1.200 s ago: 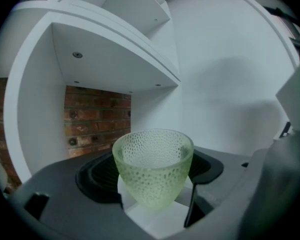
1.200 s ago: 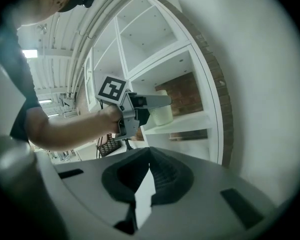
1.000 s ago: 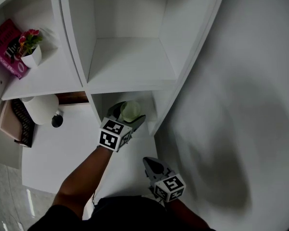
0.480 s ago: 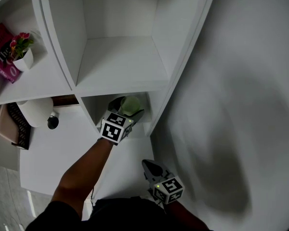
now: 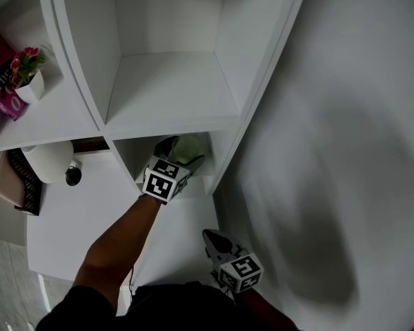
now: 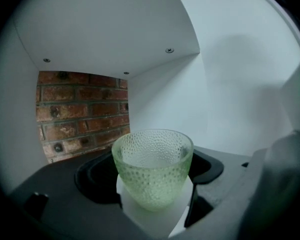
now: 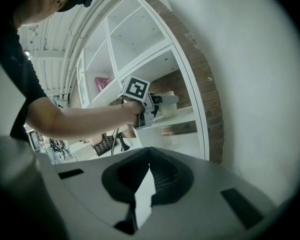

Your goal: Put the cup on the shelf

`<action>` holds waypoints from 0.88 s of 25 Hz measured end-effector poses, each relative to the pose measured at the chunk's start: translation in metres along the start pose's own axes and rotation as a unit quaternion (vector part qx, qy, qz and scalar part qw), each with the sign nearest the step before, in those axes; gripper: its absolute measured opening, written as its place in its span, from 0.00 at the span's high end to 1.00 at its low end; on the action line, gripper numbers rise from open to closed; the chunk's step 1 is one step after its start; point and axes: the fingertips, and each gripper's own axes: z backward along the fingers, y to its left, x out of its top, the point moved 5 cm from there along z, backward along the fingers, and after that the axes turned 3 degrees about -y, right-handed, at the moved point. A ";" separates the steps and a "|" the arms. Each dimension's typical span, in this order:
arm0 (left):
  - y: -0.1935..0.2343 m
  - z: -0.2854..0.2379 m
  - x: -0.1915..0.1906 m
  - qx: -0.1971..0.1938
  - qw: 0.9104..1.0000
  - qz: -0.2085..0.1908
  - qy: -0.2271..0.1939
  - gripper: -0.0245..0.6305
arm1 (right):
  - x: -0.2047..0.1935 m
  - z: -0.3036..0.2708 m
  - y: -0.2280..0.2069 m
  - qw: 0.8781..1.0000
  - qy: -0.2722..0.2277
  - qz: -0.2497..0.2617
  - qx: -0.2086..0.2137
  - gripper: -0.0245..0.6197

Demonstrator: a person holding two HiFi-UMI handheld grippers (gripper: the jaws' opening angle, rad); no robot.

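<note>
A pale green dimpled glass cup [image 5: 187, 148] sits upright between the jaws of my left gripper [image 5: 182, 152], which is shut on it. Cup and jaws are inside the lower compartment of the white shelf unit [image 5: 172, 92]. In the left gripper view the cup [image 6: 152, 164] stands before a brick back wall [image 6: 80, 109], with white shelf floor below it; I cannot tell whether it touches. My right gripper [image 5: 214, 237] hangs low and near me, shut on nothing. From the right gripper view [image 7: 149, 156] the cup [image 7: 169, 110] shows far off in the shelf.
A pink book [image 5: 1, 80] and a small potted flower [image 5: 26, 74] stand in the left compartment. On the white table [image 5: 90, 212] lie a white round object [image 5: 50, 161], a small black item [image 5: 72, 176] and a dark basket [image 5: 24, 178]. A plain white wall [image 5: 345, 150] fills the right.
My left gripper has carried the cup a little deeper into the lower compartment. The right gripper has stayed almost where it was.
</note>
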 end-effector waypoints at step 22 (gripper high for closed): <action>-0.003 0.041 0.010 -0.003 1.000 -0.009 -0.017 0.35 | 0.001 0.008 0.030 1.000 0.001 0.011 -0.015 0.95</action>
